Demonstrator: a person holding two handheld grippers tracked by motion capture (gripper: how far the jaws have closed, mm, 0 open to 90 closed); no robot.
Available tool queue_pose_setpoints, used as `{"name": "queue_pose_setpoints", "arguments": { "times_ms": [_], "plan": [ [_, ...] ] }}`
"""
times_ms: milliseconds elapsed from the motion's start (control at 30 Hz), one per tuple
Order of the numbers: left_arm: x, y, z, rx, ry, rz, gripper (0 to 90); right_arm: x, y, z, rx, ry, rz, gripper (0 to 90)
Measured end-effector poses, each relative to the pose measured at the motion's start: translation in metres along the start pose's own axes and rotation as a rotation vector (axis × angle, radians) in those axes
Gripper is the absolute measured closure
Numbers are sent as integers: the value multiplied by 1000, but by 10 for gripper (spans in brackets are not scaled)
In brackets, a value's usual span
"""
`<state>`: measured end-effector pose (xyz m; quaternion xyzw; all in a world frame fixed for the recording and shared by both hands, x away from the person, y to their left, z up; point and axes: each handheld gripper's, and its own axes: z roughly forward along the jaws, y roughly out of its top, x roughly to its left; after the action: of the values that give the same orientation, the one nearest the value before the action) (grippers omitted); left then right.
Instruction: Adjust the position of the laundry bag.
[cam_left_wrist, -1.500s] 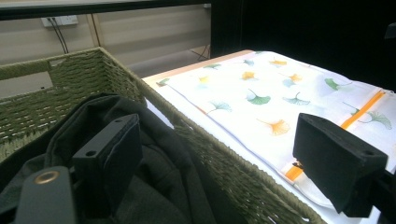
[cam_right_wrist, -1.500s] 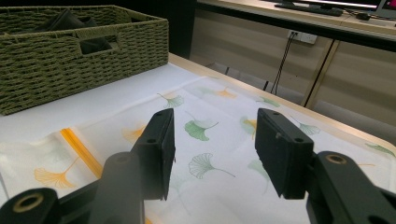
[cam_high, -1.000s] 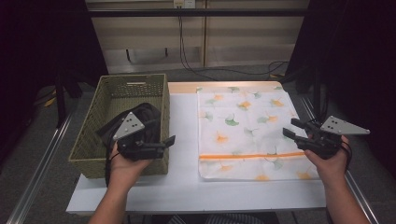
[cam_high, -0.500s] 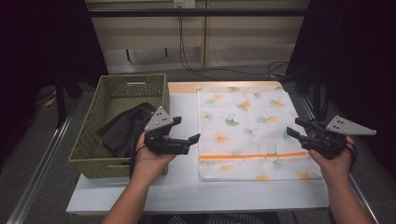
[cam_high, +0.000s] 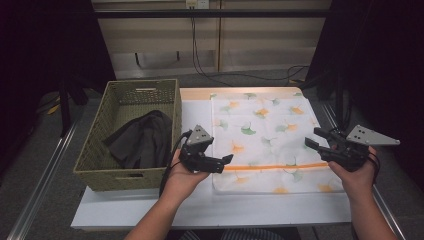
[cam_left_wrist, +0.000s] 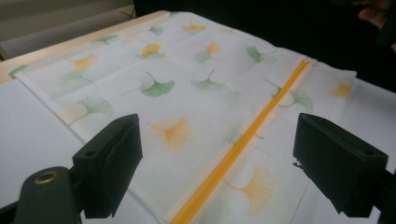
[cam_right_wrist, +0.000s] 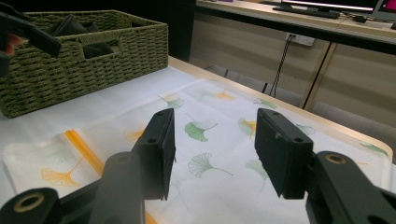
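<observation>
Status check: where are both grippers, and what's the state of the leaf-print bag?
Left gripper open, empty, at the leaf-print bag's near left edge. Right gripper open, empty, at its right edge. Bag flat, orange zipper untouched. Nothing in the way; basket off left.

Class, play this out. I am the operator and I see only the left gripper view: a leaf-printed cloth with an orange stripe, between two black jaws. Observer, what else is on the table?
Observer: A woven green basket stands to the left of the cloth, with a strip of bare table between them.
Operator: Is the basket empty?
Observer: No, a dark garment lies crumpled inside it.
Operator: Where is the other tool?
Observer: The right tool is at the cloth's right edge, pointing in over it. Its jaws are open with nothing between them.
</observation>
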<state>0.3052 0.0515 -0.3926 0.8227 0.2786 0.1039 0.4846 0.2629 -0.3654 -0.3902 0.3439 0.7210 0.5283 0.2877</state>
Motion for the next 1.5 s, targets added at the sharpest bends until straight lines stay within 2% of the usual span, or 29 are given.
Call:
{"name": "queue_pose_setpoints", "arguments": {
  "times_ms": [33, 100, 133, 167, 200, 300, 400, 433, 500, 533, 567, 600, 733, 767, 833, 900, 967, 1000, 1033, 1100, 1133, 1167, 1200, 1233, 1267, 1367, 1400, 1433, 1500],
  "plan": [
    [-1, -4, 7, 42, 31, -7, 162, 0, 0, -1, 2, 2, -3, 480],
    [-3, -9, 16, 101, 57, 7, 169, -1, -1, -3, 4, 6, -1, 480],
    [-3, -9, 16, 101, 57, 7, 170, -1, -1, -3, 4, 1, -2, 480],
    [-2, -15, 23, 144, 54, -9, 171, -1, -1, -4, 4, -6, -4, 480],
    [-1, -18, 26, 159, 43, -16, 171, -2, -2, -5, 10, 9, -4, 480],
    [0, -22, 30, 180, 44, -22, 171, -1, -2, -6, 8, -8, -6, 480],
    [2, -27, 37, 202, 32, -46, 171, -2, -3, -6, 18, 8, -5, 480],
    [3, -29, 38, 212, 32, -56, 171, -1, -3, -6, 14, -5, -1, 480],
    [6, -33, 43, 234, 36, -56, 177, -1, -3, -6, 17, 5, 2, 481],
    [6, -35, 45, 245, 53, -74, 177, -1, -3, -5, 18, 14, 2, 481],
    [11, -38, 47, 269, 41, -100, 189, -1, -4, -4, 16, 22, -2, 481],
    [13, -38, 46, 298, 36, -89, 193, -1, -4, -4, 15, 27, -4, 481],
    [10, -42, 53, 314, 67, -99, 208, -1, -5, -3, 21, 18, -4, 481],
    [10, -43, 54, 338, 79, -83, 212, -1, -6, -2, 25, 30, 6, 481],
    [9, -44, 57, 338, 80, -84, 224, -2, -9, 0, 31, 33, 10, 481],
    [10, -45, 59, 372, 44, -87, 261, -1, -11, 2, 43, 37, 7, 481],
    [10, -46, 60, 370, 43, -78, 333, -2, -11, 3, 42, 37, 3, 481],
    [11, -46, 60, 383, 50, -75, 333, -1, -11, 3, 47, 45, 7, 481],
    [10, -46, 60, 392, 75, -72, 358, -1, -12, 4, 47, 45, 4, 481],
    [12, -46, 61, 399, 45, -80, 419, -1, -14, 5, 53, 51, 16, 481],
    [10, -48, 63, 394, 73, -82, 444, -2, -14, 4, 62, 66, 16, 482],
    [10, -48, 63, 394, 73, -82, 466, -2, -14, 4, 62, 66, 16, 482],
    [10, -47, 62, 418, 74, -56, 493, -2, -15, 5, 59, 56, 14, 482],
    [8, -48, 63, 406, 94, -34, 509, -2, -15, 5, 60, 60, 22, 482],
    [6, -47, 63, 424, 109, -8, 520, -3, -16, 5, 60, 69, 27, 481],
    [6, -48, 63, 415, 116, -1, 577, -4, -17, 5, 63, 72, 35, 482],
    [4, -47, 61, 419, 124, 10, 710, -6, -19, 5, 68, 77, 42, 482],
    [3, -46, 60, 414, 125, 31, 789, -6, -19, 5, 66, 66, 44, 482],
    [1, -44, 57, 407, 131, 40, 841, -7, -19, 4, 69, 64, 51, 482]
  ]
}}
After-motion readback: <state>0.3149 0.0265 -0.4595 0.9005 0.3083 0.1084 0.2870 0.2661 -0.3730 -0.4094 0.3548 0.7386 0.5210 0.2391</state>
